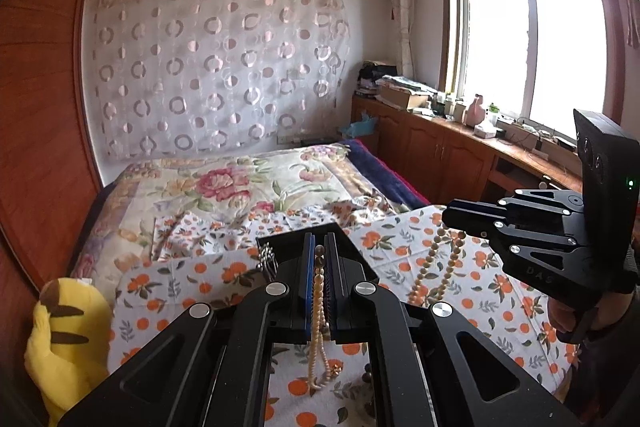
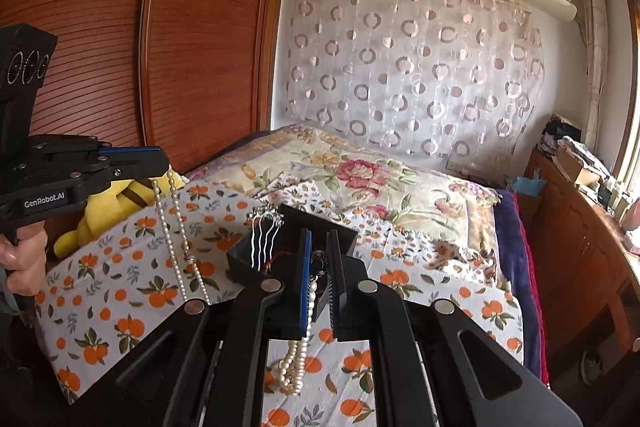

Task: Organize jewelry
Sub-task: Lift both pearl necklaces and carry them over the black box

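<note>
left gripper (image 1: 319, 267): jaws pinched on pearl strand (image 1: 318, 311), loops hanging below | right gripper (image 2: 319, 267): jaws nearly closed on beads (image 2: 311, 297), rest dangling beneath | black box (image 2: 320, 227): just beyond both jaws, on cloth (image 2: 120, 291)

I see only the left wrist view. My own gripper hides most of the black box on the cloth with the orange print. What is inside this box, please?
Observer: In the right wrist view the open black box holds a silver wavy hair pin, and a thin red thread lies beside it.
Operator: Thank you. I see the right gripper only from the side. Does it really grip the beads?
Observer: Yes. The right gripper is shut on white pearl beads, which sit between its blue pads. A bunch of them hangs below it.
</note>
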